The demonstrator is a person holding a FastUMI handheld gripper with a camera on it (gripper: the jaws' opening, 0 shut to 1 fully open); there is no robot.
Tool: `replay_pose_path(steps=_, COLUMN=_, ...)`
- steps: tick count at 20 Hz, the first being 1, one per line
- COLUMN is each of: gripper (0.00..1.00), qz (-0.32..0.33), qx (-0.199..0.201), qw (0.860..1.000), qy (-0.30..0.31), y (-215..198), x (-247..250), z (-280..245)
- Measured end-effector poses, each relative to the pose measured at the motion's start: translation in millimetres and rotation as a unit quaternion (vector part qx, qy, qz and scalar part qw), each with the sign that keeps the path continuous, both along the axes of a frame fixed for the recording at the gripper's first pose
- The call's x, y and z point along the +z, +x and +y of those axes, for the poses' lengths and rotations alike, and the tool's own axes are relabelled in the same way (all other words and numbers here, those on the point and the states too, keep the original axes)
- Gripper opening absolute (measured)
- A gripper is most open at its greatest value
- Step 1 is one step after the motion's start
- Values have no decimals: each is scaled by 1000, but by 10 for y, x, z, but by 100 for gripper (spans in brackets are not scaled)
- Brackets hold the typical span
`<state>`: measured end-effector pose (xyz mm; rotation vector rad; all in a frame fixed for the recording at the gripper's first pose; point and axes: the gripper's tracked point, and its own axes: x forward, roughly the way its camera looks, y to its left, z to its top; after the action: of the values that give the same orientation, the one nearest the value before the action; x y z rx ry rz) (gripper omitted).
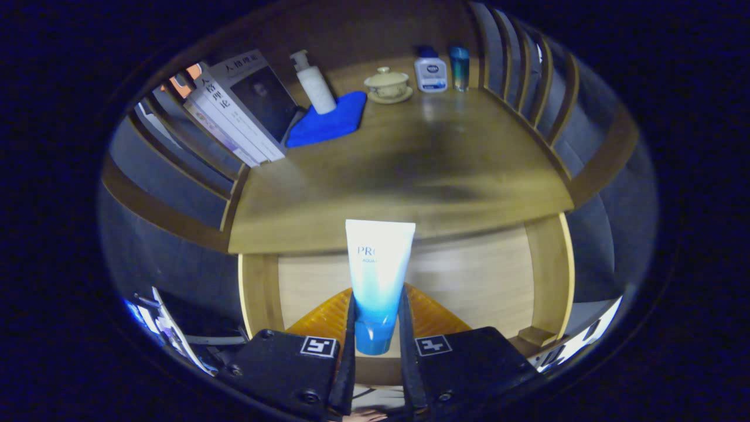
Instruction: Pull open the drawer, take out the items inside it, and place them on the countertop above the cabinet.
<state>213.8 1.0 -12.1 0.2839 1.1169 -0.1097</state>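
My gripper (378, 328) is shut on a white-and-blue tube (378, 275), both fingers pressing its blue cap end, with the tube standing up ahead of the fingers. Its flat crimped end reaches the front edge of the wooden countertop (410, 170). Below that edge is the pale drawer front (480, 275) between the cabinet's wooden posts. Just behind the fingers lies an orange ribbed surface (319, 319), partly hidden by the gripper.
At the back of the countertop stand leaning books (240, 108), a white pump bottle (313, 82) on a blue cloth (331, 120), a lidded cup on a saucer (388, 86), a white bottle with a blue cap (430, 70) and a teal bottle (459, 67). Wooden slat rails (527, 76) flank both sides.
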Motion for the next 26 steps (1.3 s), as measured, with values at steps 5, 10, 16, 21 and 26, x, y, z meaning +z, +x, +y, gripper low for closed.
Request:
replay_pose_path(steps=5, gripper=36, qz=-25, qx=-8, qw=999, qy=-30, y=598, x=194, z=-63)
replay_pose_path(steps=10, gripper=36, qz=-25, qx=5, qw=998, qy=-58, y=1110, x=115, z=-83)
replay_pose_path(steps=16, gripper=38, qz=-30, qx=-4, qw=997, qy=-74, y=1441, x=-146, z=-42)
replay_pose_path(steps=21, gripper=48, qz=-49, qx=8, qw=997, qy=-55, y=1306, x=-10, z=65)
replay_pose_path(steps=26, gripper=58, qz=-69, qx=42, qw=996, qy=-42, y=713, x=139, z=242)
